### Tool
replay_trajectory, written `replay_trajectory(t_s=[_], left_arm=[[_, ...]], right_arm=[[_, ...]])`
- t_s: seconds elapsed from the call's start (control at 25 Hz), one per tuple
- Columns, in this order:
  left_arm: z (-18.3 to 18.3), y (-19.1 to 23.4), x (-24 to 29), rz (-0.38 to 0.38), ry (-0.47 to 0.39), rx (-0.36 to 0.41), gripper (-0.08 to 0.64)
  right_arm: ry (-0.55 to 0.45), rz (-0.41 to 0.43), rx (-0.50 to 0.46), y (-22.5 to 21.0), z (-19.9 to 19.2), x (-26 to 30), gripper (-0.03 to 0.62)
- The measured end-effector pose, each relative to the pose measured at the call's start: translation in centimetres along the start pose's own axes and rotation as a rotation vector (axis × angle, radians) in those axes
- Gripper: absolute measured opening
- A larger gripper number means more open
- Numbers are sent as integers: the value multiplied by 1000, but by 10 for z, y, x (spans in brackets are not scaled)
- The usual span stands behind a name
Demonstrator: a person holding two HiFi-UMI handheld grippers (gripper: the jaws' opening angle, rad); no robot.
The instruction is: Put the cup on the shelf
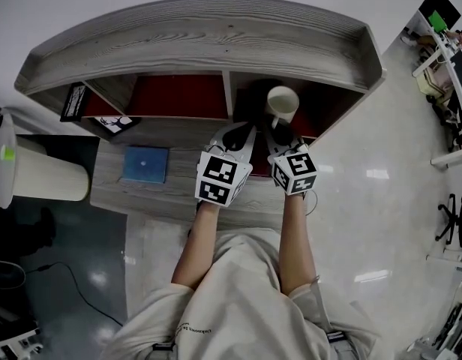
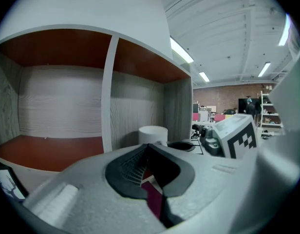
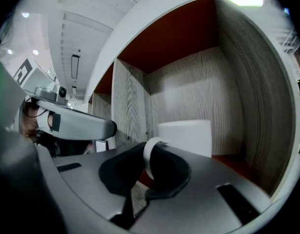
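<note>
- No brand or readable word is to be made out. Only black-and-white square patterns are carried on the marker cube (image 1: 218,178) of the left gripper (image 1: 237,135) and on the cube of the right gripper (image 1: 278,130).
- A line of print is seen along the hem of the person's shirt (image 1: 187,328), too small to be read. A dark-edged card (image 1: 73,101) is propped at the shelf's left end, and its marks are likewise illegible.
- The cup (image 1: 282,102), plain white and unmarked, is held upright with its mouth up and its long axis vertical. Its handle (image 3: 149,156) is turned toward 6 o'clock in the head view, back at the person.
- The cup is placed inside the right-hand compartment of the shelf (image 1: 201,36), over the red floor and close to the grey back wall. Whether its base rests on that floor cannot be told, as it is covered by the gripper.
- The cup lies at 12 o'clock from the right gripper, directly ahead of its jaws. In the right gripper view the white loop of the handle is seen clamped between the dark pads, with the cup body just beyond them.
- The left gripper's jaws are pressed together with nothing between them. It is held just beside the right gripper, at its 9 o'clock, before the shelf's upright divider.
- A blue box (image 1: 146,163) lies on the lower board, at 9 o'clock from the left gripper and well apart from it.
</note>
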State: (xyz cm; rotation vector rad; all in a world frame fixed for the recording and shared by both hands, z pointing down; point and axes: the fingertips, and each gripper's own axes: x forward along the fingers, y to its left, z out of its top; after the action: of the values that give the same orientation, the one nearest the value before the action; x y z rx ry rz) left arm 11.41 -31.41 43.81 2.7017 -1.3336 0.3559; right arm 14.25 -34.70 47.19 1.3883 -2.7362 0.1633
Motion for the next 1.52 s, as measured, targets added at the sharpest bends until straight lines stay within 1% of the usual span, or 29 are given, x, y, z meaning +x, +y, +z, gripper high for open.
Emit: replay_trajectory(t_s=[0.24, 0.64, 0.8, 0.88, 1.04, 1.2, 1.32, 1.52], left_arm=[[3, 6, -2, 18, -7, -3, 9], [3, 2, 2, 13, -4, 5, 9], [3, 2, 1, 17, -6, 1, 9], [2, 1, 1, 16, -3, 1, 9], [2, 2, -1, 19, 3, 13, 9], [4, 6, -4, 30, 7, 22, 9], [5, 7, -4, 31, 11, 25, 9], [2, 5, -4, 27, 14, 23, 9]], right_arm=[[2, -8, -1, -3, -2, -3, 21], [8, -47, -27, -9, -1, -5, 21], [5, -62, -22, -9, -1, -6, 23], [2, -53, -7, -8, -1, -4, 31], [3, 7, 24, 2, 2, 6, 52], [32, 39, -3, 9, 2, 12, 78], [45, 34, -36, 6, -1, 8, 80], [36, 12, -32, 1, -2, 4, 80]])
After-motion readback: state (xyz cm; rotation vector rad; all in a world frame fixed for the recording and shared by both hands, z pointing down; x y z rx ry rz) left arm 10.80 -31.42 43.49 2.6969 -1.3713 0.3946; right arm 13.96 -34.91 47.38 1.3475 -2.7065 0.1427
